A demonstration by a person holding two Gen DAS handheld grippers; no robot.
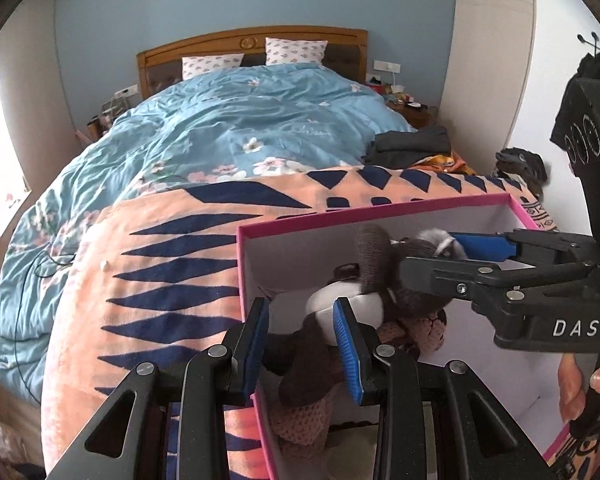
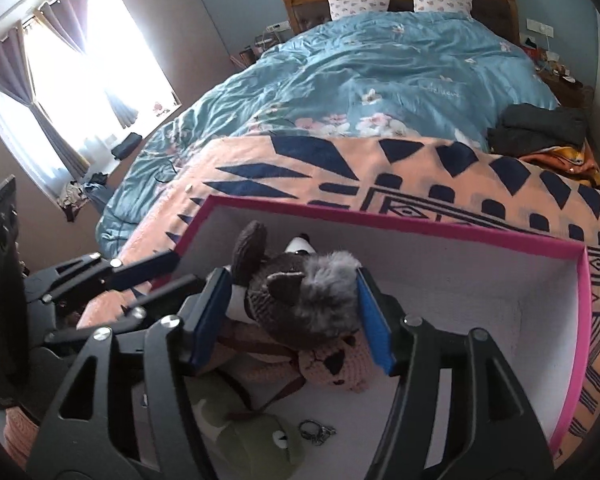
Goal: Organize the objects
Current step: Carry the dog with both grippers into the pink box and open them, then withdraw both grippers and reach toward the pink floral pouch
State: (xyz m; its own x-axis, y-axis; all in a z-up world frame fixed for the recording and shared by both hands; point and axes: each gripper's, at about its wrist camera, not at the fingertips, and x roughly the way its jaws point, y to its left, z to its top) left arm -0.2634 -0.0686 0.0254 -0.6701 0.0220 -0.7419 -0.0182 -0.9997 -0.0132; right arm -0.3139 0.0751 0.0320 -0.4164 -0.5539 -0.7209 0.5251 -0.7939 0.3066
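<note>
Plush toys fill a pink-rimmed box (image 2: pixel 452 236) with white inner walls, which rests at the foot edge of a bed (image 1: pixel 236 128) on a fuzzy peach blanket (image 1: pixel 172 272) printed with navy triangles. Beyond the blanket lies a crumpled blue floral duvet, then two patterned pillows against a wooden headboard and a blue wall with framed prints. A window (image 2: pixel 80 60) with purple curtains lights the room's left side; dark folded clothes sit at the bed's right edge.

On top of the pile lies a dark brown knitted raccoon toy (image 2: pixel 296 300) with a grey furry tuft and a white muzzle; beneath it are a pinkish crocheted animal (image 2: pixel 336 364) and a green frog plush (image 2: pixel 256 440), beside a small metal key ring on the box floor.

The left gripper (image 1: pixel 302 344) has its blue-padded jaws narrow, flanking the raccoon's lower body just inside the box's left wall, though whether they press on it is unclear. The right gripper (image 2: pixel 296 320) has its jaws wider, either side of the raccoon's head, without clear pressure.
</note>
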